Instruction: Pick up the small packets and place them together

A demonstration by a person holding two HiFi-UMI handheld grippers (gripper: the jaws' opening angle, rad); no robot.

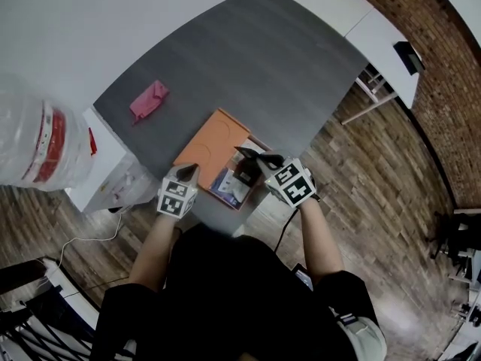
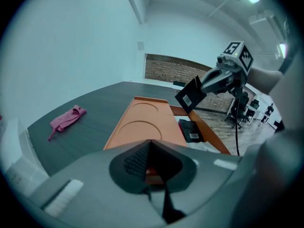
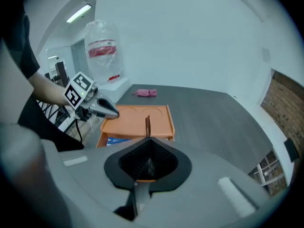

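An orange tray (image 1: 213,138) lies at the near edge of the grey table (image 1: 255,59). My right gripper (image 1: 246,155) is shut on a small black packet (image 2: 190,95) with a barcode label and holds it in the air above the tray's near end. In the right gripper view this packet (image 3: 147,125) shows edge-on between the jaws. Another black packet (image 2: 192,130) lies in the tray's near compartment beside blue-and-white packets (image 1: 225,187). My left gripper (image 1: 188,171) hovers at the tray's near left corner, its jaws together and empty.
A pink cloth (image 1: 149,100) lies on the table to the far left of the tray. A large clear water bottle (image 1: 37,141) stands on a white cabinet at the left. The table edge and the wooden floor (image 1: 376,171) lie right behind the tray's near end.
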